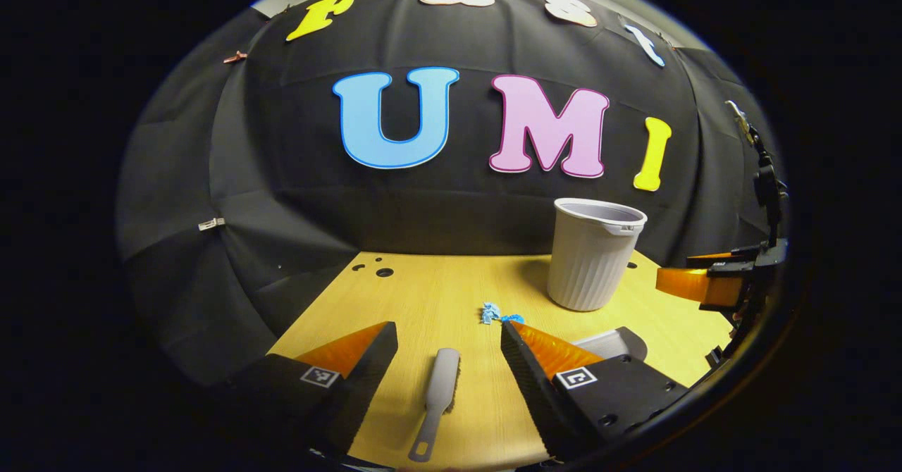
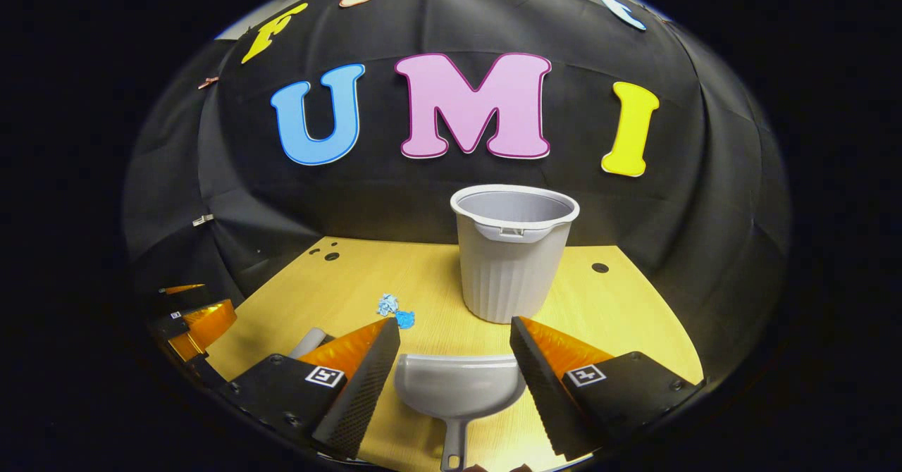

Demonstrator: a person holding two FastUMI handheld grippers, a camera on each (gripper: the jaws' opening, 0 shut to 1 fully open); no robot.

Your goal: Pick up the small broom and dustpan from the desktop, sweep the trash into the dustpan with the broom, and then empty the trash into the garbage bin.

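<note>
Both grippers, left gripper [image 1: 449, 334] over the broom [image 1: 438, 400], right gripper [image 2: 454, 331] over the dustpan [image 2: 458, 387], are hanging open; light rigid plastic, likely best gripped at handles.

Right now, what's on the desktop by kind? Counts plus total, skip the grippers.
Small broom: 1
Dustpan: 1
Garbage bin: 1
Blue crumpled paper scraps: 2, lying close together
Total: 5 things on the wooden desktop
</note>
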